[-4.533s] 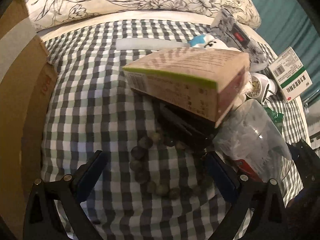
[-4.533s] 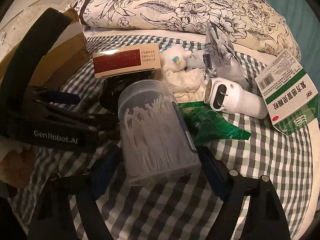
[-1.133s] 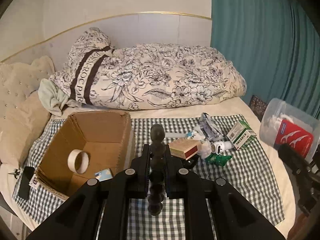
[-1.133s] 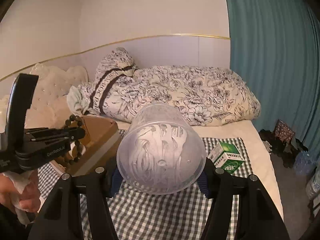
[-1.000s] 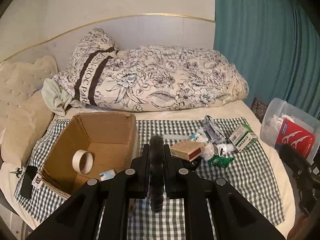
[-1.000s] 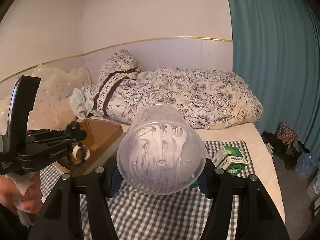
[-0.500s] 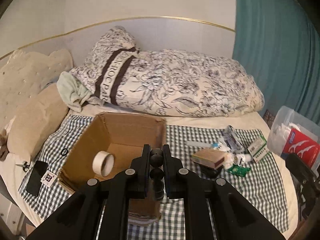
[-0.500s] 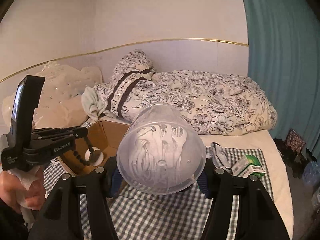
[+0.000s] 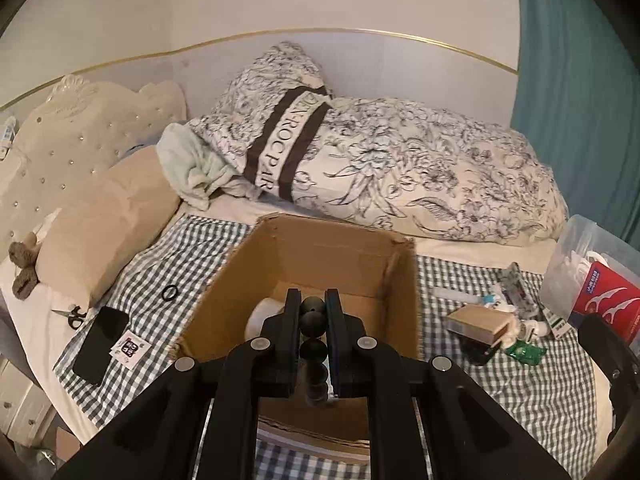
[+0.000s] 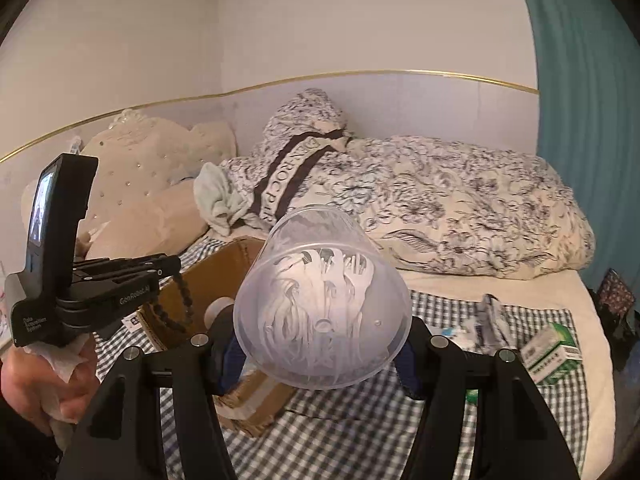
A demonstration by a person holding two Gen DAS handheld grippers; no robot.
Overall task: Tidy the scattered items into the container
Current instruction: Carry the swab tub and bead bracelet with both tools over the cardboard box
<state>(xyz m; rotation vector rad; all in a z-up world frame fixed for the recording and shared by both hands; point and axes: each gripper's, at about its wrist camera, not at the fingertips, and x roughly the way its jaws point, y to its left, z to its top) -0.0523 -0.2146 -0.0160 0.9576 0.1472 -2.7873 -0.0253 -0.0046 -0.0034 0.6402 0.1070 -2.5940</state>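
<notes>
Dark bead string (image 9: 312,336) hangs from left gripper (image 9: 312,312) above cardboard box (image 9: 400,280).

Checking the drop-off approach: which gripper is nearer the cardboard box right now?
Left. The left gripper, shut on the bead string, hangs over the cardboard box. The right gripper, holding the floss-pick jar, is further off to the box's right.
</notes>
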